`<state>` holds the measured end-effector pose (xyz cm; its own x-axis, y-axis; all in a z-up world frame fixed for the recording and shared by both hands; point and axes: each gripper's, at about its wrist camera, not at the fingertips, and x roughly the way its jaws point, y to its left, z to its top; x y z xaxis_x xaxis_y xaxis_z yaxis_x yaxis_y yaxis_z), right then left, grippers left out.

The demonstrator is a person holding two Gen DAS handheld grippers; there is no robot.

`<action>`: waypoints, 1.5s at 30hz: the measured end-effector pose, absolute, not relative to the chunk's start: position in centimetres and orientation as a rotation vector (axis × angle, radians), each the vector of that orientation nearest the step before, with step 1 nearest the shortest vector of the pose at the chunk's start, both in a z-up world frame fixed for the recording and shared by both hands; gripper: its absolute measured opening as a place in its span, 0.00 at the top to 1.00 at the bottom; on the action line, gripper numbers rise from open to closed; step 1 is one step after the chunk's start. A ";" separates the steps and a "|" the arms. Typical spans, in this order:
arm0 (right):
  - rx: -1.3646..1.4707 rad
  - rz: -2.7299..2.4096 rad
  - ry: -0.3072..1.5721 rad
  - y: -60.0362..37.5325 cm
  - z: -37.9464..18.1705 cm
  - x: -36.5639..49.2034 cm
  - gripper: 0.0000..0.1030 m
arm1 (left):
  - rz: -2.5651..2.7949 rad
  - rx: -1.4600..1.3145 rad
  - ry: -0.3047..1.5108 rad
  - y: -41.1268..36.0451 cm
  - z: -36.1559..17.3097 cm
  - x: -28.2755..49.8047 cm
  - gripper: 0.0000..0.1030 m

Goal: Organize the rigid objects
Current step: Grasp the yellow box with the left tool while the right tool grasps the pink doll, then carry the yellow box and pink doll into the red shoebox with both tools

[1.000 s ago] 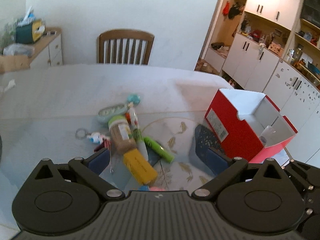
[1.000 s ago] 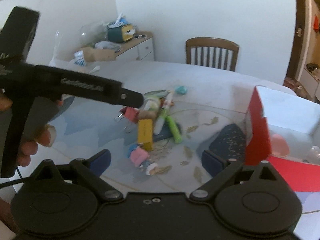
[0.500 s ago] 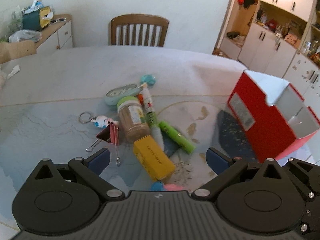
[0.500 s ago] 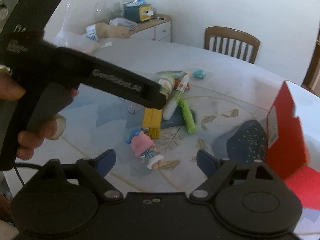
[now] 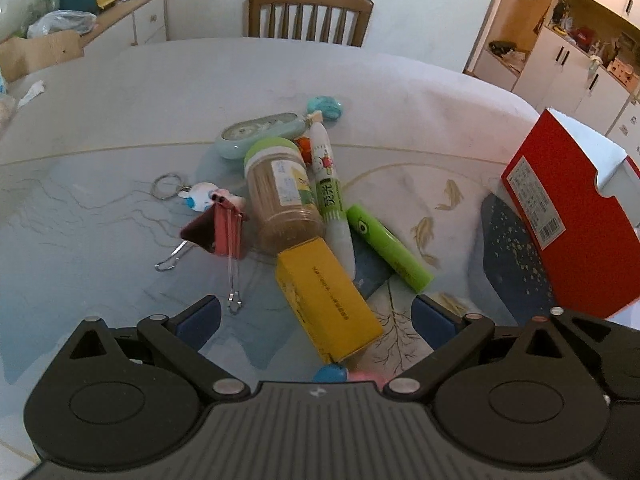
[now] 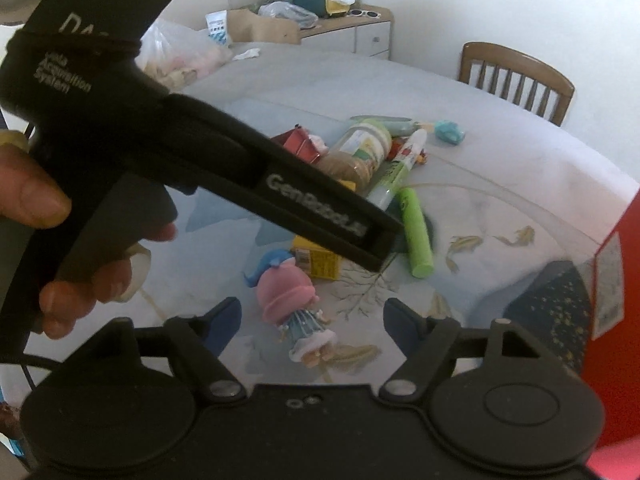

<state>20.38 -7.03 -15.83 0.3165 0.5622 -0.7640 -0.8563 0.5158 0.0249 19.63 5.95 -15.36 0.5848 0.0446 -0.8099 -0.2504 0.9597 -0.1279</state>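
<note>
Pink-hatted doll [image 6: 298, 312] is lying on the bench [image 6: 500, 168] between the right gripper [image 6: 312, 322]'s closing, still-apart jaws; the left gripper [image 5: 314, 314] is hovering, jaws apart, over the yellow box [image 5: 326, 304]. Approach step underway; next, clamping the doll for the red box [image 5: 568, 216].

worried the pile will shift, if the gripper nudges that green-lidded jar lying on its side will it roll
Probably. The jar is round and lies on its side, so a sideways nudge could roll it. The yellow box at its base and the white tube alongside may check it. It looks filled, so likely weighty.
</note>
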 end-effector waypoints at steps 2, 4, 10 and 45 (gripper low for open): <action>-0.428 0.983 0.805 -6.7 -16.2 20.5 0.28 | 0.165 -0.226 0.938 5.6 -15.5 19.9 0.08; -0.429 0.992 0.806 -6.7 -16.4 20.5 0.30 | 0.171 -0.205 0.938 5.3 -15.6 20.1 0.11; -0.429 1.003 0.819 -6.2 -17.1 20.4 0.40 | 0.169 -0.214 0.955 5.3 -15.8 20.6 0.41; -0.319 0.747 0.917 -10.6 -14.9 18.1 0.55 | 0.144 -0.288 0.961 7.1 -15.4 17.8 0.72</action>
